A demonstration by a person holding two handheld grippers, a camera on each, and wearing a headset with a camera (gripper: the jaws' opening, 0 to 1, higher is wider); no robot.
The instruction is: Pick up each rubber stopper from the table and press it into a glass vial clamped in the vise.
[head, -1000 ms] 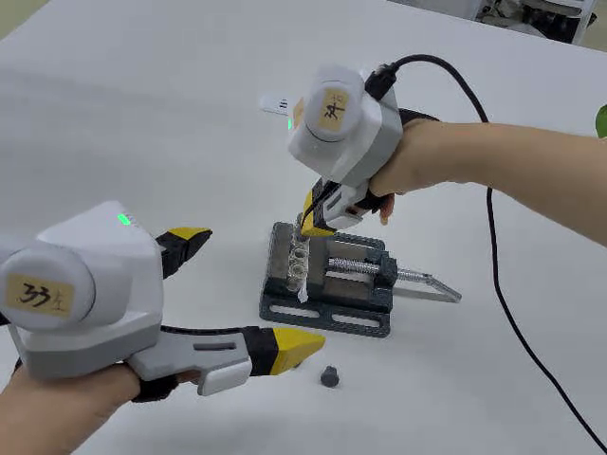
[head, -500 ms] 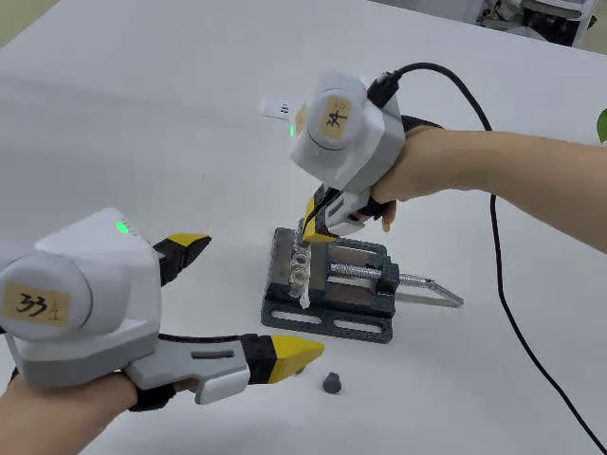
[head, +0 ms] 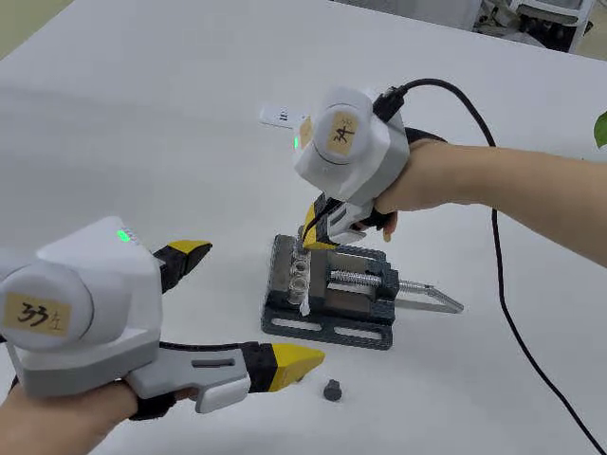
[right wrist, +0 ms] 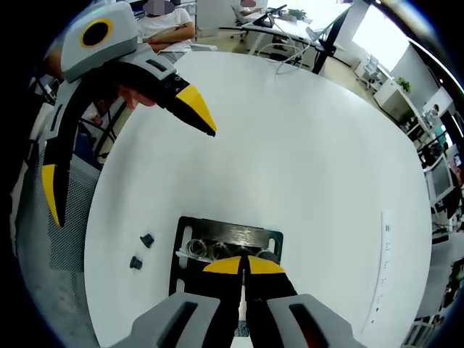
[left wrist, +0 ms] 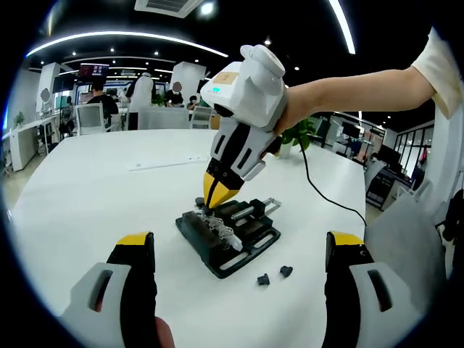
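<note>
A dark vise [head: 332, 318] [left wrist: 239, 243] [right wrist: 225, 230] stands on the white table and clamps a row of glass vials [head: 299, 270] [right wrist: 206, 249]. My right gripper [head: 314, 238] [left wrist: 216, 194] [right wrist: 243, 264] points down at the far end of that row, jaws shut; nothing shows between its tips. My left gripper [head: 245, 305] [left wrist: 239, 246] is open and holds nothing, low at the near left of the vise. One dark rubber stopper [head: 331, 390] lies in front of the vise. Two stoppers [left wrist: 263, 279] [right wrist: 147, 239] lie side by side there.
The vise's screw handle [head: 429, 301] sticks out to the right. A black cable [head: 503, 294] runs from the right gripper across the table. A white paper strip [head: 278, 116] lies behind the vise. People and desks stand beyond the table [left wrist: 72, 188].
The head view has shifted a little. Both grippers keep their places relative to the vise and the stopper.
</note>
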